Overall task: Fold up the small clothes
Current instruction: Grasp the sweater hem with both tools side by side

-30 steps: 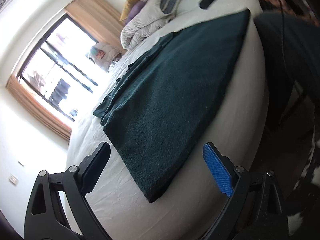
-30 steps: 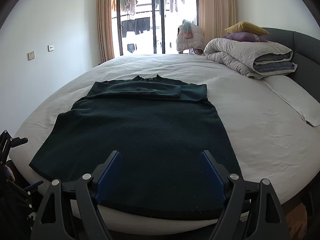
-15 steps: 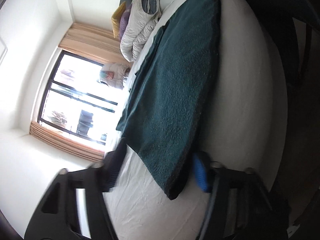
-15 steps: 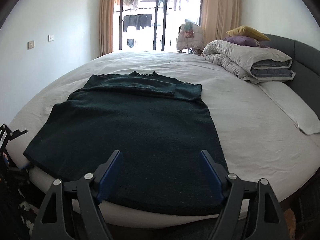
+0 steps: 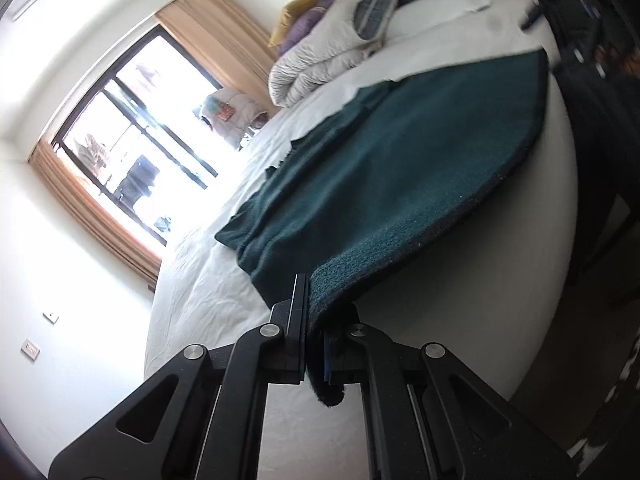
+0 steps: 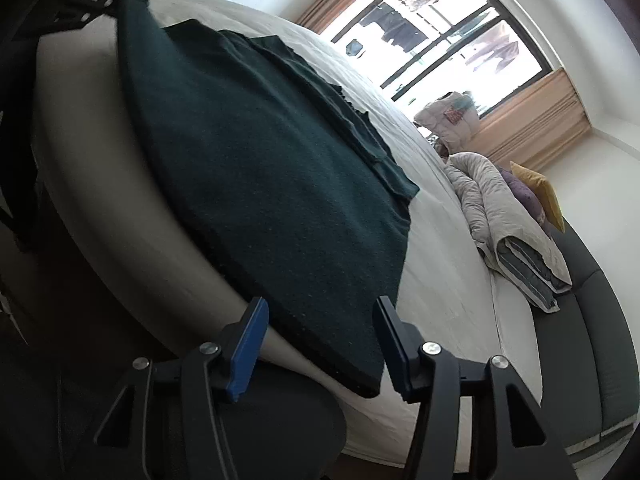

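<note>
A dark green knitted sweater [image 5: 400,184] lies flat on the white bed [image 5: 224,296], its sleeves folded across the chest at the far end. My left gripper [image 5: 310,320] is shut on the sweater's near hem corner, which bunches between the fingers. In the right wrist view the sweater [image 6: 260,176] reaches the bed's edge. My right gripper [image 6: 320,332] is open, its fingers either side of the other hem corner without closing on it.
A folded grey duvet [image 6: 516,236] with yellow and purple pillows lies at the head of the bed by a dark headboard [image 6: 608,340]. A large window with curtains [image 5: 132,152] is beyond. The bed's edge drops to a dark floor.
My left gripper has moved onto the hem corner and shut on it. My right gripper has tilted and moved down to the other corner, still open.
</note>
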`<state>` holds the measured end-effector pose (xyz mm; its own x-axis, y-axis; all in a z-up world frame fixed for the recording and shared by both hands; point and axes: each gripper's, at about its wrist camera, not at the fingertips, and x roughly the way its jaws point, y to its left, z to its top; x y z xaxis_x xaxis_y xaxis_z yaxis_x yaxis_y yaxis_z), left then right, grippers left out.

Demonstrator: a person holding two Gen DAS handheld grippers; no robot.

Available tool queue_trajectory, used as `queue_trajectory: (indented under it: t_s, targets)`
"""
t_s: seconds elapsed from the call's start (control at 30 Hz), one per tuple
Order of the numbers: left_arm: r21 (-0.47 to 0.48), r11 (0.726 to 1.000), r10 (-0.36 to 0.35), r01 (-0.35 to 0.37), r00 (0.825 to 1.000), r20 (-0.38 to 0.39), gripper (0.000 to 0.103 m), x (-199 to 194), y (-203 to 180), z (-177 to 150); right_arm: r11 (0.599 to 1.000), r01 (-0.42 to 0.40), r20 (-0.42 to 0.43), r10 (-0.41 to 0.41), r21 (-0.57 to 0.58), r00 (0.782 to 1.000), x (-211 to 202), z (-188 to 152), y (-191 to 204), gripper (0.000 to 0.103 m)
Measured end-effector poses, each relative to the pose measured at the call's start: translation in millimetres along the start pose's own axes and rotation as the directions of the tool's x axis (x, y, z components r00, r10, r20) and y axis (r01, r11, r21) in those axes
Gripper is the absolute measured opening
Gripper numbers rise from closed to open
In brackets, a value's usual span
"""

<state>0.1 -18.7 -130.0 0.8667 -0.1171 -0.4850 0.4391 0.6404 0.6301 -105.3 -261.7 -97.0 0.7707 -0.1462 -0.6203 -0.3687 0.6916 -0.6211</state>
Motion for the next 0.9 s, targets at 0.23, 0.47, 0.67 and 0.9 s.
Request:
queue_trajectory:
  t_s: [0.23,0.47,0.67,0.9]
  targets:
    - [-0.051,0.999,0.001,0.001,0.999,0.037,0.004,-15.7,20.8,25.8,0.998,-0.002,-0.002,0.002,-0.055,1.000,20.9,11.4,18.6,0.053]
    - [-0.113,0.993,-0.018,0.020,1.000,0.019,0.004,-22.5,34.4,33.4,0.996,-0.001,-0.001,0.001,-0.086,1.000,26.4,18.9,25.3,0.042]
    - [-0.144,0.989,-0.026,0.030,0.999,0.027,0.004,-27.3,40.0,39.6,0.997,-0.014,0.027,0.016,-0.077,0.999,17.3,22.6,32.3,0.042]
    - [-0.244,0.968,-0.059,0.065,0.998,0.031,0.004,-31.3,58.9,46.8,0.995,-0.008,0.033,0.011,-0.104,0.999,21.1,22.3,41.1,0.042]
